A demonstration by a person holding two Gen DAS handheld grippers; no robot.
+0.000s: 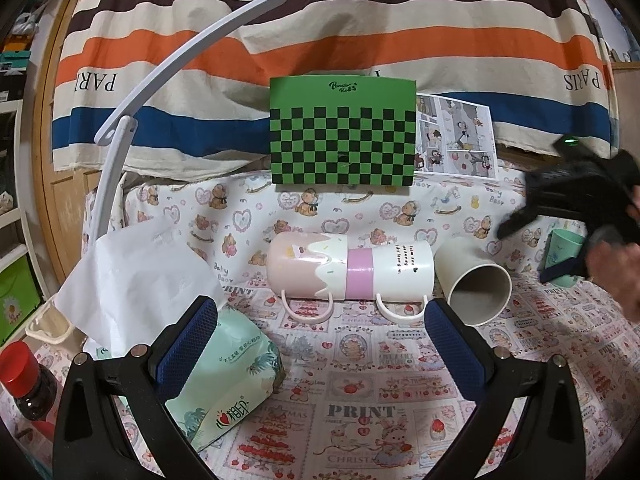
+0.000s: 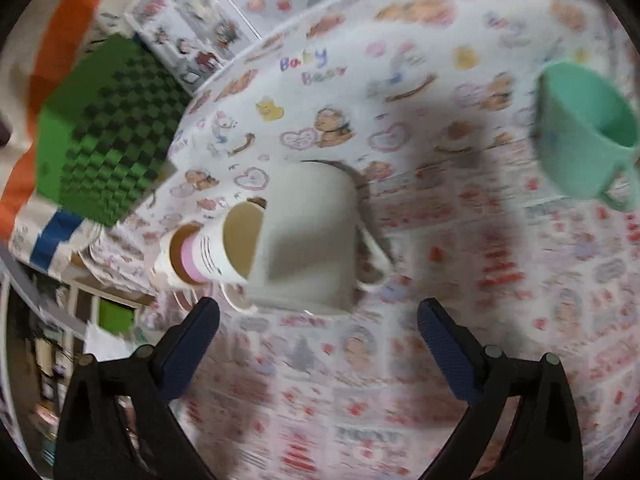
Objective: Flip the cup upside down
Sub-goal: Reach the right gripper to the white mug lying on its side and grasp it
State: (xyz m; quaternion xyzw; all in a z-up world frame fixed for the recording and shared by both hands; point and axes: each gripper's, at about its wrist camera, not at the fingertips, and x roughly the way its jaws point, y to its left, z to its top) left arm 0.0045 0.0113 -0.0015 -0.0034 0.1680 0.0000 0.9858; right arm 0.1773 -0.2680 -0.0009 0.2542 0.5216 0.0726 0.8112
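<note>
Right tongs (image 2: 319,314) spread, empty, directly over white cup (image 2: 308,236) lying sideways on desk (image 2: 460,280), mouth leftward. Left tongs (image 1: 322,314) spread too, farther off.

Home room: teddy-print tablecloth (image 1: 360,208), striped blanket (image 1: 320,40), tissue pack (image 1: 224,380), desk lamp (image 1: 120,128).
</note>
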